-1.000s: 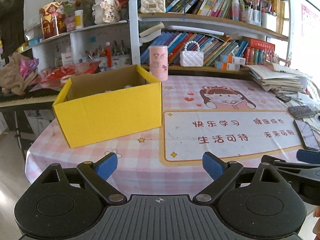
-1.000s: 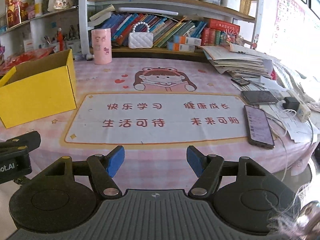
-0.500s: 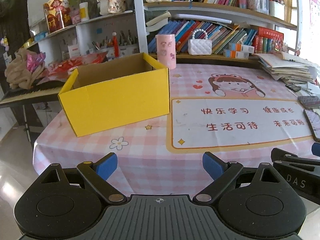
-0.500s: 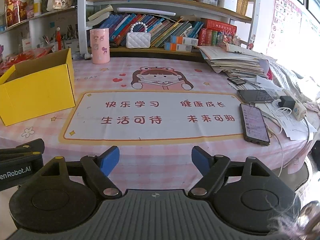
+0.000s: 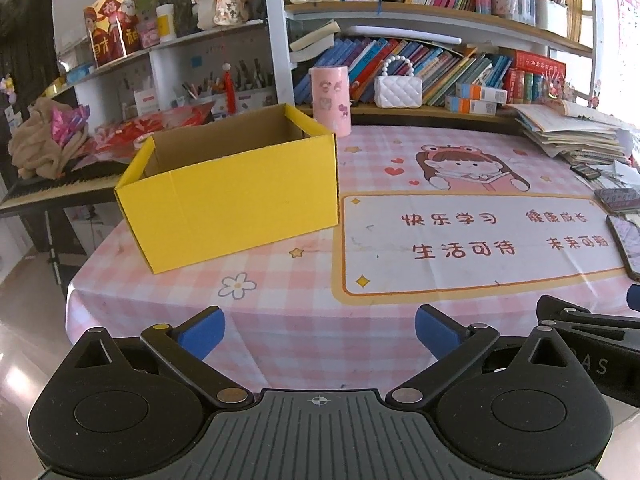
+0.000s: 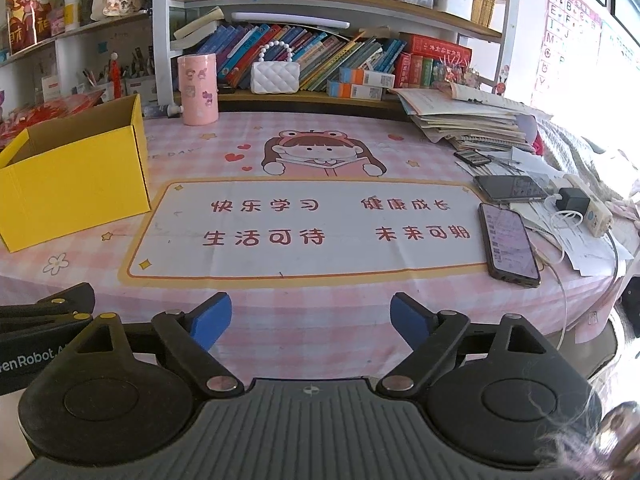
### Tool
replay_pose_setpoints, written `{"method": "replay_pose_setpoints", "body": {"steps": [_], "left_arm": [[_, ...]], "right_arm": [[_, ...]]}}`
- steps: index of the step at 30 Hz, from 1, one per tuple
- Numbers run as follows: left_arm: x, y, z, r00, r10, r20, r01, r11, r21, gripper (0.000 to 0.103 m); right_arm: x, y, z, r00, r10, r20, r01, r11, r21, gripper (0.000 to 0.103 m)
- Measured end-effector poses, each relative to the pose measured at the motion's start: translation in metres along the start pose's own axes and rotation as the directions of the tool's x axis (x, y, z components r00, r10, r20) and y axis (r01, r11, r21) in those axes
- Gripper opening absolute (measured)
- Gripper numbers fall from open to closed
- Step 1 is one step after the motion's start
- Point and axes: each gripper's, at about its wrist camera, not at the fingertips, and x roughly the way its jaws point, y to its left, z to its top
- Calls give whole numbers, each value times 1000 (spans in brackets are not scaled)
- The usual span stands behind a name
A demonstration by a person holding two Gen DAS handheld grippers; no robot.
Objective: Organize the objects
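Grippers: left gripper [image 5: 318, 330] and right gripper [image 6: 310, 322] both have jaws that have just been opening; they stand wide apart with nothing between the blue pads.
Box: open yellow cardboard box [image 5: 232, 200] sits ahead and left of the left gripper; its inside is mostly hidden.
Candidates: pink cylindrical holder with stickers [image 6: 198, 90] beyond the box, black smartphone [image 6: 508, 240] ahead-right of the right gripper.
Progress: judged either unstarted or already finished; the pink checked tablecloth [image 6: 304, 304] directly ahead of both grippers carries no loose items.
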Motion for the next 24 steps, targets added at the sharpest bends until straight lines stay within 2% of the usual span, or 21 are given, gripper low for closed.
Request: {"method": "replay_pose_setpoints", "body": {"steps": [24], "left_arm": [[3, 2, -1, 1000, 4, -7, -4, 1000, -3, 102]], "right_arm": [[6, 2, 4, 999, -30, -19, 30, 999, 11, 99]]}}
